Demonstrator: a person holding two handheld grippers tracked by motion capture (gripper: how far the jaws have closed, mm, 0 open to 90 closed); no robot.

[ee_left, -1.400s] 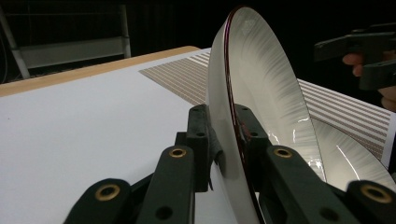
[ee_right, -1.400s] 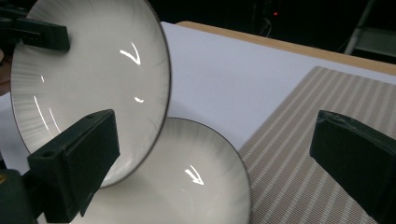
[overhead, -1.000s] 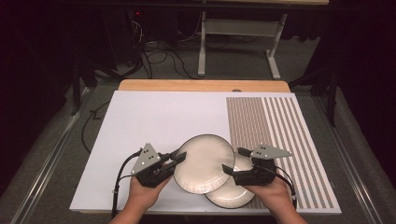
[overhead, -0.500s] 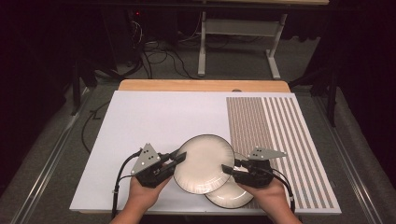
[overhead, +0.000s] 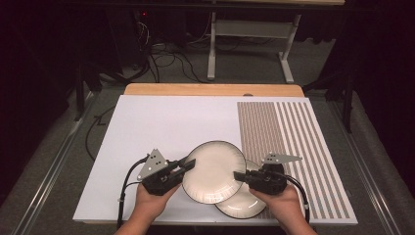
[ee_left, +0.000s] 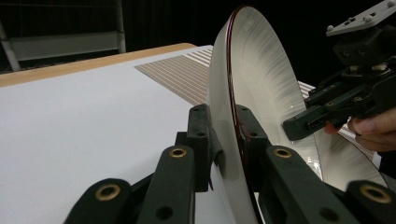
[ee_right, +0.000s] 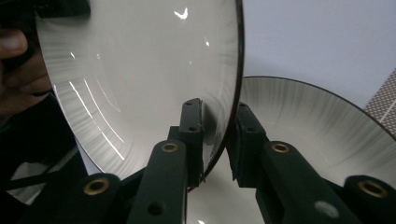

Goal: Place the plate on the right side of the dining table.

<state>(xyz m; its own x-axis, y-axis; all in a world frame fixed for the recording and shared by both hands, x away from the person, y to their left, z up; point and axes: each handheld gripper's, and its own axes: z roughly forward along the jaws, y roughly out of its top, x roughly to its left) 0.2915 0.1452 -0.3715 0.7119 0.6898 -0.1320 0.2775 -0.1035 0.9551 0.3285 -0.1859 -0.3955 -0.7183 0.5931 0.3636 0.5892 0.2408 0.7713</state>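
The left tool is clamped on the left rim of the upper plate; in the left gripper view its jaws pinch the dark-edged rim from both sides. This cream, dark-rimmed plate is held up over the near edge of the bench, overlapping a second, lower plate that lies flat on the white sheet next to the striped mat.

On the right, the right tool has its jaws closed on the opposite rim of the same upper plate, which the right gripper view confirms: the rim sits between the two pads, with the lower plate behind and below.

Compared with a second ago, the right tool has drawn in closer to the body and sits a little lower, and the lower plate shows less of itself beneath the upper one; the left tool has barely shifted. That suggests the upper plate is now carried by both hands together, lifted clear of the one beneath, and ready to be moved off or set down elsewhere on the bench.
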